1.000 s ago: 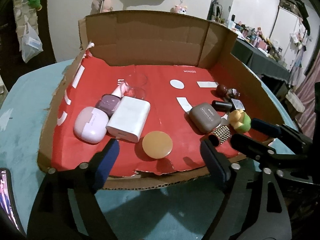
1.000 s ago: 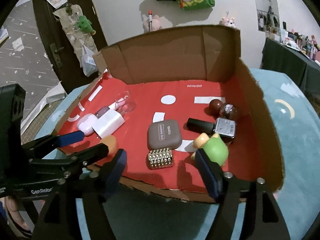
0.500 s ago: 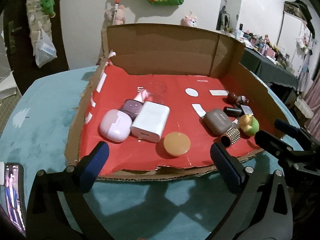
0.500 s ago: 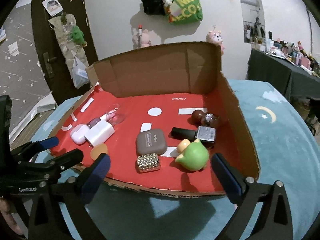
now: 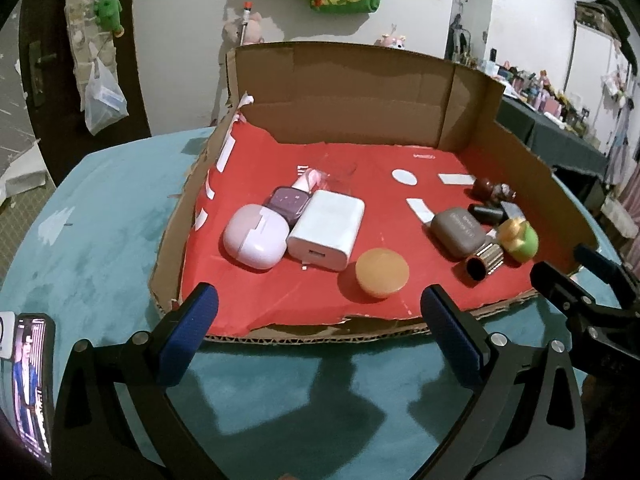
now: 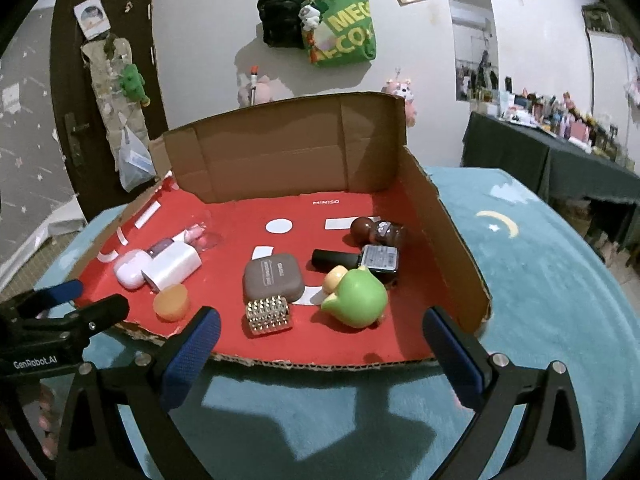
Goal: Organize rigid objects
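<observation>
A cardboard tray [image 5: 360, 92] [image 6: 444, 232] with a red floor lies on a teal table. On its left side lie a lilac earbud case [image 5: 256, 236] [image 6: 130, 268], a white charger block [image 5: 328, 230] [image 6: 172, 266], a purple box [image 5: 289, 203] and an orange round lid [image 5: 382, 272] [image 6: 172, 302]. To the right lie a brown case [image 5: 458, 228] [image 6: 274, 278], a studded gold tube [image 5: 482, 264] [image 6: 268, 314], a green toy [image 5: 518, 238] [image 6: 356, 298], a black bottle [image 6: 356, 258] and a brown bottle [image 6: 376, 230]. My left gripper [image 5: 318, 330] and right gripper [image 6: 320, 344] hang open before the tray's front edge, empty.
A phone [image 5: 32, 380] with a lit screen lies on the teal table [image 5: 100, 220] at the near left. A clear glass [image 6: 204, 236] lies on its side in the tray. A dark table [image 6: 560, 160] crowded with small items stands at the back right.
Both grippers have opened wider and drawn back from the tray, with the views tilting up. Nothing in the tray has moved.
</observation>
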Tool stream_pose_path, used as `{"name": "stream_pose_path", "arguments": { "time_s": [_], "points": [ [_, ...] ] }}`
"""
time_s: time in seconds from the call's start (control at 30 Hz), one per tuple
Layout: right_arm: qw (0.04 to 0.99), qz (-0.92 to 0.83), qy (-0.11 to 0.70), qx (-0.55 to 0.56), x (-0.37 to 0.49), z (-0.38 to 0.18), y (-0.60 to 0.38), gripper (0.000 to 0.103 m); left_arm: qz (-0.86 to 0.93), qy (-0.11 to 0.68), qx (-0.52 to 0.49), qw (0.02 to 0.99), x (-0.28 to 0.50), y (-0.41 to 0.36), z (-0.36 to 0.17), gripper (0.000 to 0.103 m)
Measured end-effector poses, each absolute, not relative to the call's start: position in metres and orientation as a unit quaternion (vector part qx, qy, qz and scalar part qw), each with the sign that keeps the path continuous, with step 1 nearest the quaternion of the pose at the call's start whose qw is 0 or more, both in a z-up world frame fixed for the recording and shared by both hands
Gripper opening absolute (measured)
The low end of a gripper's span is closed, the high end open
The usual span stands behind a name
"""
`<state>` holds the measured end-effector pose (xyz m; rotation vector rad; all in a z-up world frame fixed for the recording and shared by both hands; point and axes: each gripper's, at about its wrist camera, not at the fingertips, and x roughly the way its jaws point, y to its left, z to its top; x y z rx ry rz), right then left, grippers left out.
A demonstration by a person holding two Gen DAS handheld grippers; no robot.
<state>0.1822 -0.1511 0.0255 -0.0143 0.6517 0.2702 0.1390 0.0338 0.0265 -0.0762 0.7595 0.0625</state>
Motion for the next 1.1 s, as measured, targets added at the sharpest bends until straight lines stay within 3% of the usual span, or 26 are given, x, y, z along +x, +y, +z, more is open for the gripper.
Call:
{"name": "stream_pose_path", "arguments": {
  "time_s": [1.1],
  "points": [
    [0.933,0.116,0.339,-0.032,0.185,0.017,-0.145,0.103,0.039,0.376,-0.027,0.925,0.139,0.031,0.014,0.103]
  ]
}}
